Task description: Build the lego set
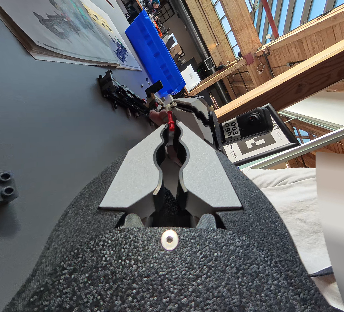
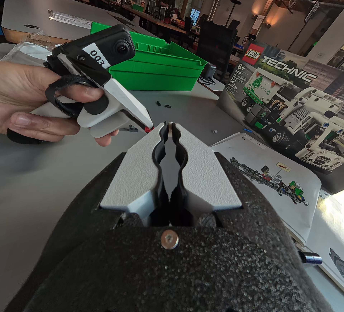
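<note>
- Left wrist view: the left gripper [image 1: 170, 129] has its fingers clamped on the lower end of a red pin [image 1: 170, 119], whose tip points up toward the right gripper [image 1: 172, 106].
- The right gripper's fingers are closed on a small cream piece [image 1: 170, 106], which sits at the top end of the red pin.
- Beyond the red pin, a black beam assembly [image 1: 121, 91] lies on the grey table [image 1: 46, 107], with a blue bin [image 1: 154, 51] past it and an open instruction booklet [image 1: 70, 29] farther off to its left.
- Right wrist view: the cream piece [image 2: 169, 126] shows pinched between the right gripper's [image 2: 169, 125] fingertips.
- Just left of it, the left gripper [image 2: 149, 128] comes in held by a hand [image 2: 33, 102], a bit of red pin [image 2: 149, 129] at its tips.
- Behind stands a green bin [image 2: 154, 68]; to the right, a printed toy box [image 2: 290, 102] and the booklet [image 2: 270, 178].
</note>
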`<state>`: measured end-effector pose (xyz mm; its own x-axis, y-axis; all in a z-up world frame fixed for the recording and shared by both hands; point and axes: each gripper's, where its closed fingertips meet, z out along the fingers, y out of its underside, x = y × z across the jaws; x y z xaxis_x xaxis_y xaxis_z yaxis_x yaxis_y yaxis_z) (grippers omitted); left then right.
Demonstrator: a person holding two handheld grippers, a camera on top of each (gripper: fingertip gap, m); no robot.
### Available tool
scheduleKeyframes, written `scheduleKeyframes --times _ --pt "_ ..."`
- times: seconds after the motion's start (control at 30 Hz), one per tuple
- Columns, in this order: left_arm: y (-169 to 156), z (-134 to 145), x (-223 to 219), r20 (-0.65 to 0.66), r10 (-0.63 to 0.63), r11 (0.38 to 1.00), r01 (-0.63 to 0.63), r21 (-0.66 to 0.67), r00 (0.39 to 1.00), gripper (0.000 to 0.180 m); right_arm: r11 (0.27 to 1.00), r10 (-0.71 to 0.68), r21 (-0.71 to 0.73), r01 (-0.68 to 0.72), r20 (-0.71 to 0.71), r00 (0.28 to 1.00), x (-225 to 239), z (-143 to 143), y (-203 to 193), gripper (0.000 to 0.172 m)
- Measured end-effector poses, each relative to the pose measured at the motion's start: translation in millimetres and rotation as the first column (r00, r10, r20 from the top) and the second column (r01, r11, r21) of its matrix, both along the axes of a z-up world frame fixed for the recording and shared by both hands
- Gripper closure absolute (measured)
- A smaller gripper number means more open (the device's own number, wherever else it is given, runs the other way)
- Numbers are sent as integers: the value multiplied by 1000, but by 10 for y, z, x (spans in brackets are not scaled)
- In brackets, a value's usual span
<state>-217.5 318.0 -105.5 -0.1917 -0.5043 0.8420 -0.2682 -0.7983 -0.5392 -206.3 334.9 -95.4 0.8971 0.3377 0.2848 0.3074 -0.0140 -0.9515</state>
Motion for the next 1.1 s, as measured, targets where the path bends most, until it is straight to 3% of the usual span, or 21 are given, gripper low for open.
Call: scheduleKeyframes --times 0.63,1.1 --pt "-44 200 -16 104 39 978 -16 -209 994 179 992 18 123 -19 3 1000 -20 201 -29 169" --pt "-30 172 -28 53 64 990 -57 -131 997 179 994 39 101 -37 -15 999 -39 172 -28 169"
